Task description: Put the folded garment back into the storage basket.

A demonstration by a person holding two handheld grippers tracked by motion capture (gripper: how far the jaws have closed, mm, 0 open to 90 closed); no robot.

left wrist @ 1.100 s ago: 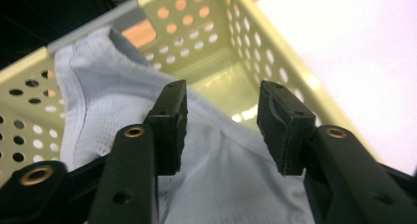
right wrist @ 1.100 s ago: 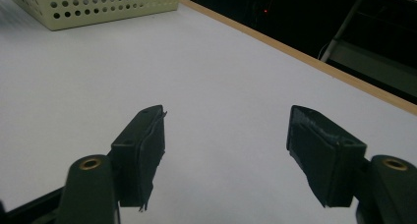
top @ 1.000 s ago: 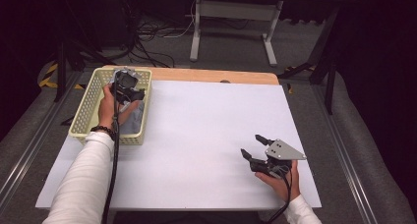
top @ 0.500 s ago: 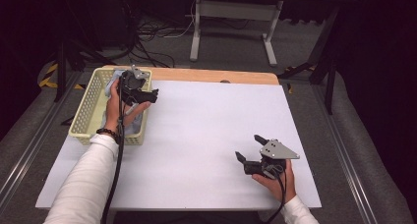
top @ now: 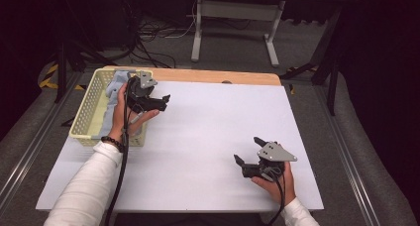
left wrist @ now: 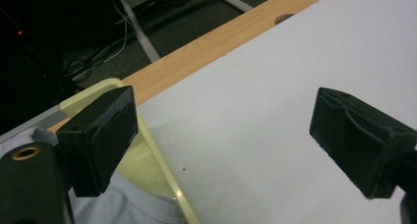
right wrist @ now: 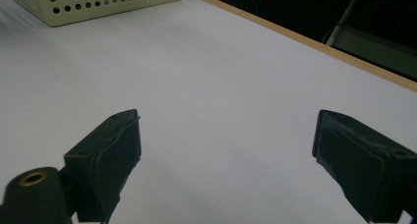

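Note:
My left gripper (top: 162, 103) hovers over the right rim of a pale yellow perforated basket (top: 85, 118) at the table's left, jaws pointing out over the white table top. In the left gripper view its jaws (left wrist: 223, 130) stand wide apart and have just been opening, with nothing between them. A grey-blue cloth (top: 112, 93) lies loose in the basket (left wrist: 164, 177), below and behind the left jaw. My right gripper (top: 248, 149) rests low near the front right of the table, open. Its jaws (right wrist: 226, 150) have also just been opening over bare white surface.
A white sheet (top: 213, 122) covers the table, with a strip of bare wood (top: 213, 77) along the far edge. The basket (right wrist: 98, 0) is far from the right gripper. A white metal stand (top: 233, 18) and cables lie on the dark floor beyond.
The left hand has lifted out of the basket and swung right over its rim, jaws spreading, and the cloth stays in the basket. The right gripper's jaws have widened; that hand has barely moved.

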